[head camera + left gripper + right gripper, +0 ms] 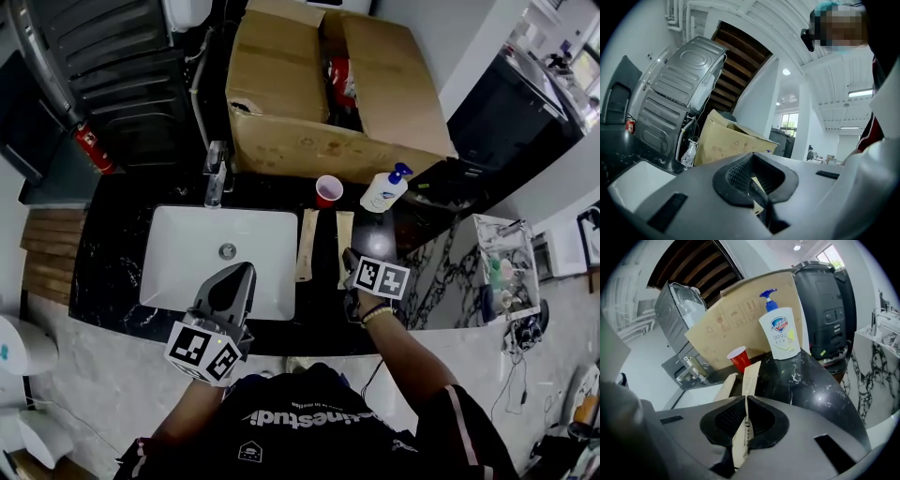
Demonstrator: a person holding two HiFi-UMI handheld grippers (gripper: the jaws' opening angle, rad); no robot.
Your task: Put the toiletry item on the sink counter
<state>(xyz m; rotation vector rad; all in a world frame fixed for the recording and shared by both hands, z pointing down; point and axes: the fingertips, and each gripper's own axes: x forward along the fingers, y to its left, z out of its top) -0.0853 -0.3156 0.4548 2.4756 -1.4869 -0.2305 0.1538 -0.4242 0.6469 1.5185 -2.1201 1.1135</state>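
Right gripper view shows my right gripper (746,401) squeezing a thin paper packet (751,378). The head view hides that pinch. My left gripper (753,178) is closed and holds nothing.

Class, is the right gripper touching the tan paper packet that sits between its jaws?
Touching. The right gripper view shows the right gripper shut on the tan paper packet, jaws pressed against both faces.

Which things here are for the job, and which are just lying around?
For the job: paper packet, held by the right gripper; counter.
Just lying about: red cup, soap bottle, cardboard box, tap.
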